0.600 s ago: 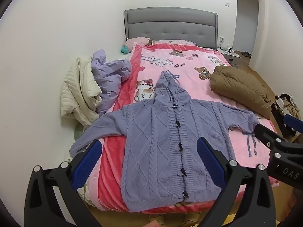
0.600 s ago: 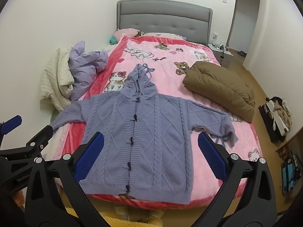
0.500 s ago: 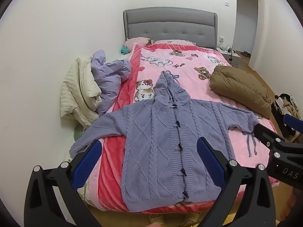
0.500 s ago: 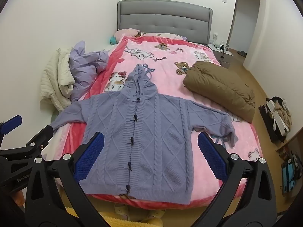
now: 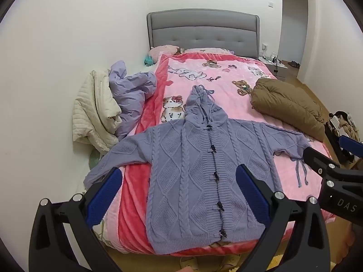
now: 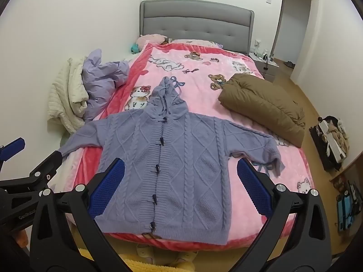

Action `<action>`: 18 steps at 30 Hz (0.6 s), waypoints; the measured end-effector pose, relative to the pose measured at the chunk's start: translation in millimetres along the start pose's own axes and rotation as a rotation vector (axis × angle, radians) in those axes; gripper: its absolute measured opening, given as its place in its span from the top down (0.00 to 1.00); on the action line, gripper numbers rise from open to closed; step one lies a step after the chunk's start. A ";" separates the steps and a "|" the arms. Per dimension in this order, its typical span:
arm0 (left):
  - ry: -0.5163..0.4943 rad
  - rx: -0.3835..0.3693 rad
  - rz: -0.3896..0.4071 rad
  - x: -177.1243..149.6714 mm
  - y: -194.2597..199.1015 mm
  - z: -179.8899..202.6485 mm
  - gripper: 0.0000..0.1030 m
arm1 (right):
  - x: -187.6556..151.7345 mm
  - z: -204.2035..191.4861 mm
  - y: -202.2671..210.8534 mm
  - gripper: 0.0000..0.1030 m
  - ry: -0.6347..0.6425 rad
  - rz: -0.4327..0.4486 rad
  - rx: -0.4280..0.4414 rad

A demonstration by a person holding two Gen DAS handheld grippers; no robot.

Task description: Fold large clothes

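Note:
A lavender cable-knit hooded cardigan (image 5: 197,172) (image 6: 172,158) lies flat and buttoned on the pink bed blanket (image 5: 217,83), hem at the foot edge, both sleeves spread sideways. My left gripper (image 5: 179,189) hovers above its lower half, jaws wide open with nothing between the blue pads. My right gripper (image 6: 181,181) hangs over the hem likewise, open and empty. Each gripper's black frame shows at the edge of the other's view.
A brown puffy coat (image 5: 288,108) lies on the bed's right side. Cream and lilac bedding (image 5: 109,106) is piled against the left wall. A grey headboard (image 5: 204,31) stands at the far end. Slippers (image 6: 163,256) sit on the floor below the bed's foot. Bags (image 6: 333,136) rest by the right wall.

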State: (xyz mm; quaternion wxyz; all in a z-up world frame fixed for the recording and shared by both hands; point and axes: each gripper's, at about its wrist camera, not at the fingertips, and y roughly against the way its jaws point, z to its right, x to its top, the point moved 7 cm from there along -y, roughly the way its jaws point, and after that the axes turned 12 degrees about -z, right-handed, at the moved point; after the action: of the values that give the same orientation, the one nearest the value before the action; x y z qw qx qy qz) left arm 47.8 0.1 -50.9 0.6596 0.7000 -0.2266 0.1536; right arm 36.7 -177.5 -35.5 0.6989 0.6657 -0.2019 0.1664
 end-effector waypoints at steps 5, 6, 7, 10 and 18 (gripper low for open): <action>0.000 0.001 0.002 0.1 0.1 0.0 0.04 | -0.3 1.1 -0.3 0.08 -0.002 0.001 0.000; 0.000 0.001 0.001 0.3 -0.1 -0.1 0.04 | -0.5 1.2 -0.2 0.08 -0.002 0.001 0.003; -0.001 0.000 0.000 0.1 -0.2 0.0 0.04 | -0.5 1.5 -0.4 0.08 -0.002 0.001 0.001; -0.002 0.000 -0.006 -0.6 -0.6 -0.4 0.04 | -1.8 4.4 -1.3 0.08 -0.003 0.002 0.000; -0.002 0.002 -0.011 1.8 -1.9 -0.8 0.04 | 1.6 4.7 -1.5 0.08 -0.002 -0.001 -0.002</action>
State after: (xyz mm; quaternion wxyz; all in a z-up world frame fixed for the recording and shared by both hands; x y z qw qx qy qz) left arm 50.4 0.8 -51.5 0.6595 0.7020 -0.2233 0.1495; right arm 38.6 -182.4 -35.9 0.6995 0.6651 -0.2025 0.1653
